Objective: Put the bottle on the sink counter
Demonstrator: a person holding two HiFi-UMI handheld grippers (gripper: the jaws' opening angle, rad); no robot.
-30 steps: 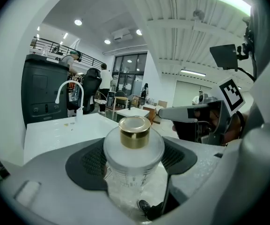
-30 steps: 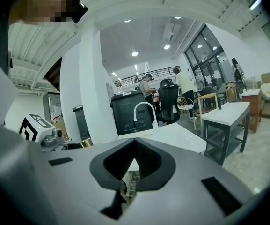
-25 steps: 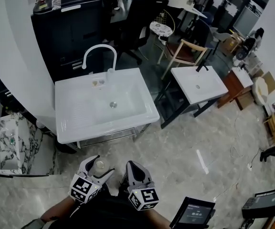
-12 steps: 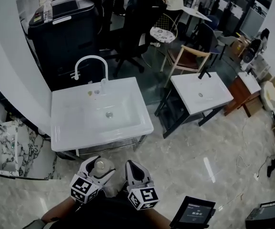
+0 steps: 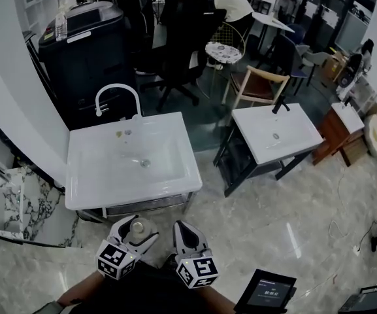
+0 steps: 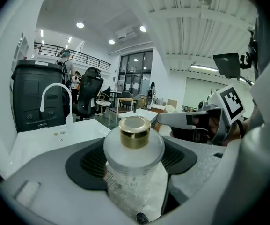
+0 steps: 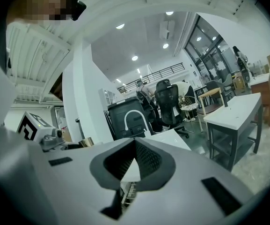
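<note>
A frosted bottle (image 6: pixel 134 161) with a gold cap (image 6: pixel 135 131) stands upright between the jaws of my left gripper (image 6: pixel 135 149), which is shut on it. In the head view that gripper (image 5: pixel 134 230) and the bottle (image 5: pixel 137 227) sit low, just in front of the white sink counter (image 5: pixel 175 175), over the floor. The counter's curved white faucet (image 5: pixel 117 89) rises at its far edge, and also shows in the left gripper view as the faucet (image 6: pixel 55 89). My right gripper (image 5: pixel 183 230) hangs beside the left one. Its jaws (image 7: pixel 135 144) are shut with nothing between them.
A second, smaller white sink stand (image 5: pixel 273 133) is to the right, with a wooden chair (image 5: pixel 257 84) behind it. A black cabinet (image 5: pixel 90 51) and office chair (image 5: pixel 181 38) stand beyond the sink. A marble slab (image 5: pixel 12 198) lies left, and a dark screen (image 5: pixel 266 293) at lower right.
The view has shifted: the sink counter now sits lower and further left in the head view. Both grippers keep the same pose, the left still shut on the bottle.
</note>
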